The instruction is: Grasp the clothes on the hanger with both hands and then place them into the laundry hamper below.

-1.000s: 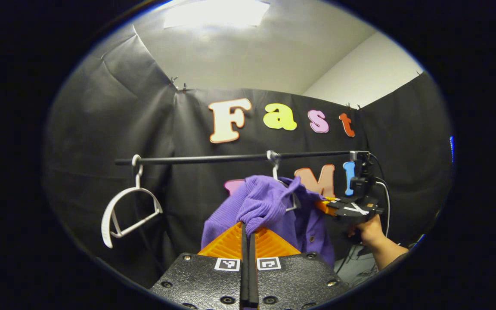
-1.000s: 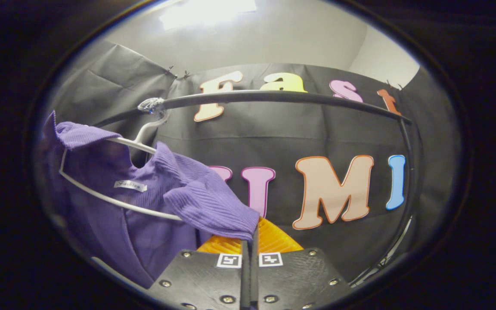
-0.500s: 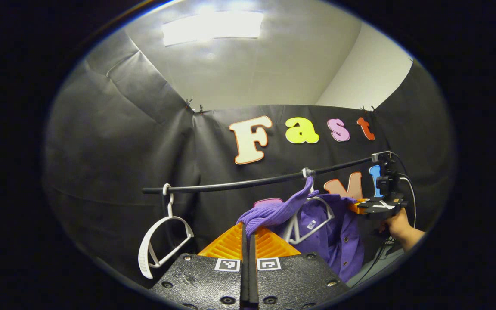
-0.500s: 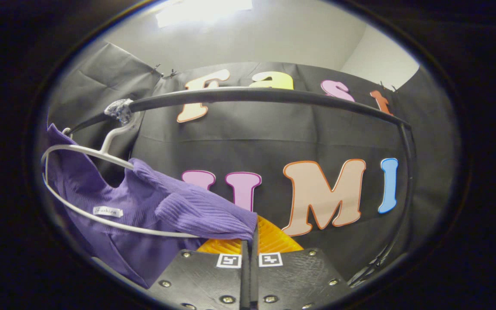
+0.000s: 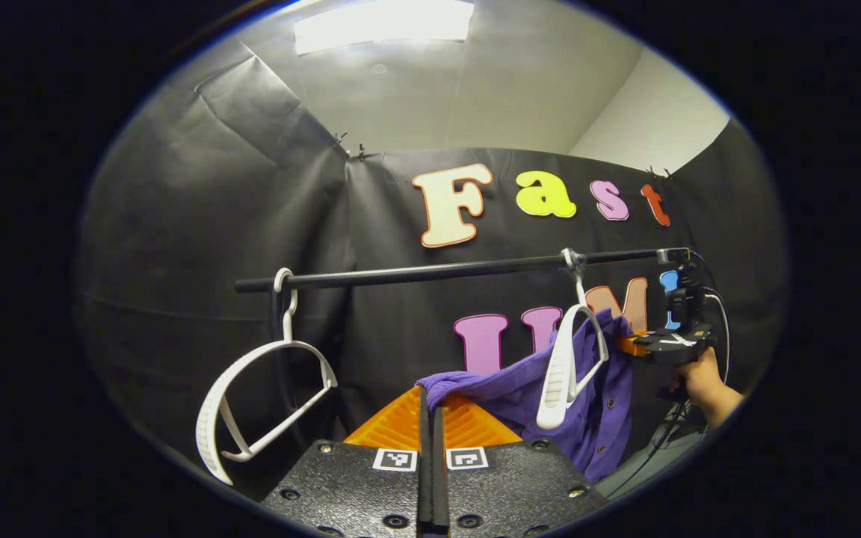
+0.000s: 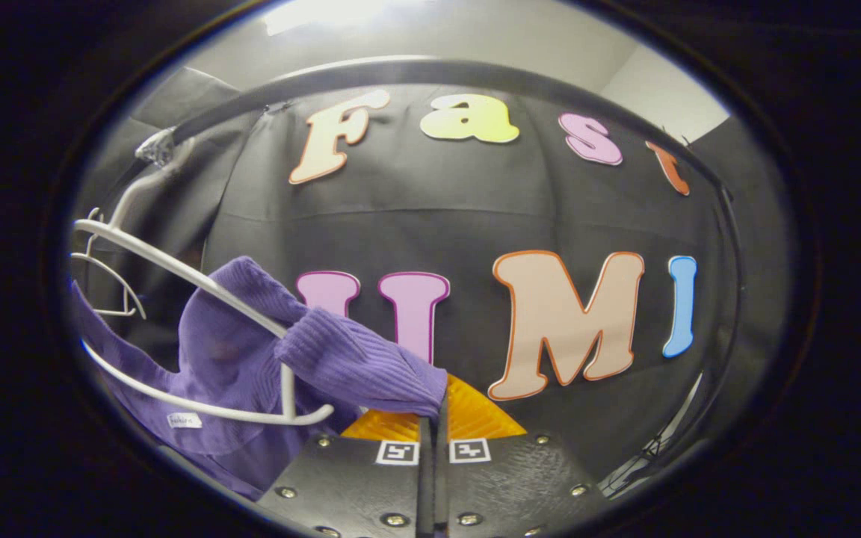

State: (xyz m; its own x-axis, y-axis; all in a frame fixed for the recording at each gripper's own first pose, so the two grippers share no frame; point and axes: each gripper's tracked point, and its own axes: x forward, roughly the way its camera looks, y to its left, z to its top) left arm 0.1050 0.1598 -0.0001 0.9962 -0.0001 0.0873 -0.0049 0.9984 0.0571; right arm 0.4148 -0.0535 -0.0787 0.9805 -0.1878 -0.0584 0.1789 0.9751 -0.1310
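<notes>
Both tongs, left (image 5: 430, 396) and right (image 6: 434, 407), pinch the purple cardigan (image 5: 595, 403). It drapes the white hanger (image 5: 561, 366). My pull may snag there.

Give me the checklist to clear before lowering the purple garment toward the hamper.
1. Left gripper shut on purple garment: ok.
2. Right gripper shut on the garment: ok.
3. Garment clear of its white hanger: not ok, in the right gripper view cloth lies draped over the hanger's arm.
4. Hanger hooked on the black rail: ok.
5. Empty hanger out of the path: ok, hangs apart.
6. Hamper position below: cannot tell.
</notes>
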